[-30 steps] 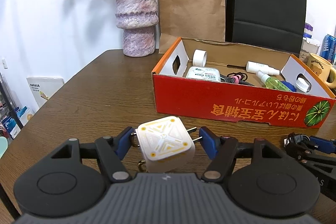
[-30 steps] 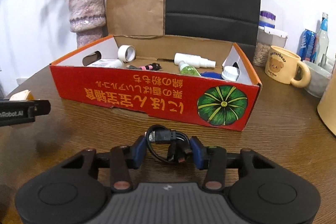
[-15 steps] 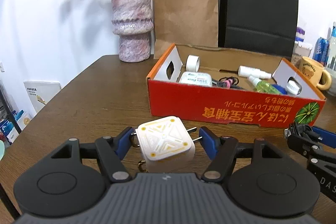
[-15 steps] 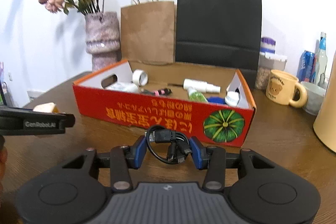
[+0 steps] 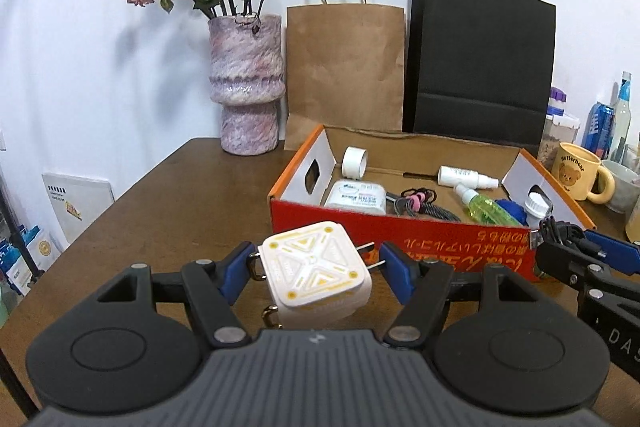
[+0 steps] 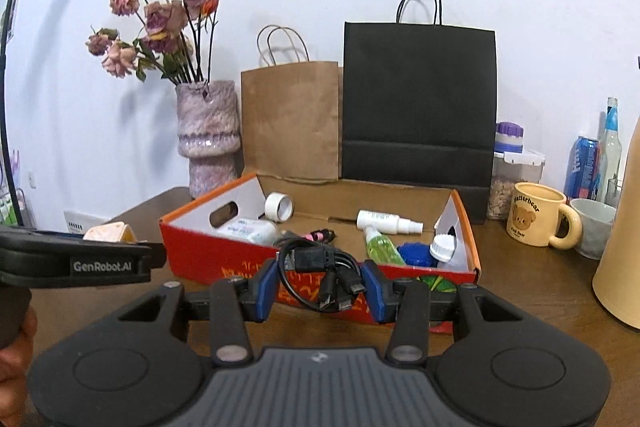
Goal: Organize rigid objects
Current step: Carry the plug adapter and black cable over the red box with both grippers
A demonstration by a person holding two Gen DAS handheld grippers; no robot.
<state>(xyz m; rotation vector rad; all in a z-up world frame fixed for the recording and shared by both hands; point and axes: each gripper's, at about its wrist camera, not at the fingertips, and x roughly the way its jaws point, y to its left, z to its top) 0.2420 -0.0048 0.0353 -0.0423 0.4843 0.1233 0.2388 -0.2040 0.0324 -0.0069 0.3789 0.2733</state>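
Table left edge bare | box rim beyond cable

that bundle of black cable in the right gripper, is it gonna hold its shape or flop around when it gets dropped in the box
The coiled black cable bundle probably flops: its plug ends already dangle loose below the coil. It looks light, and the right gripper pinches only the coil's sides, so loops may sag or spring apart once released. It shouldn't roll in the red cardboard box.

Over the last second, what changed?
Both grippers rose and tipped up: the red box sits lower in both views, with more wall and bags showing. No grasp change: left gripper keeps the white charger, right gripper the black cable bundle.
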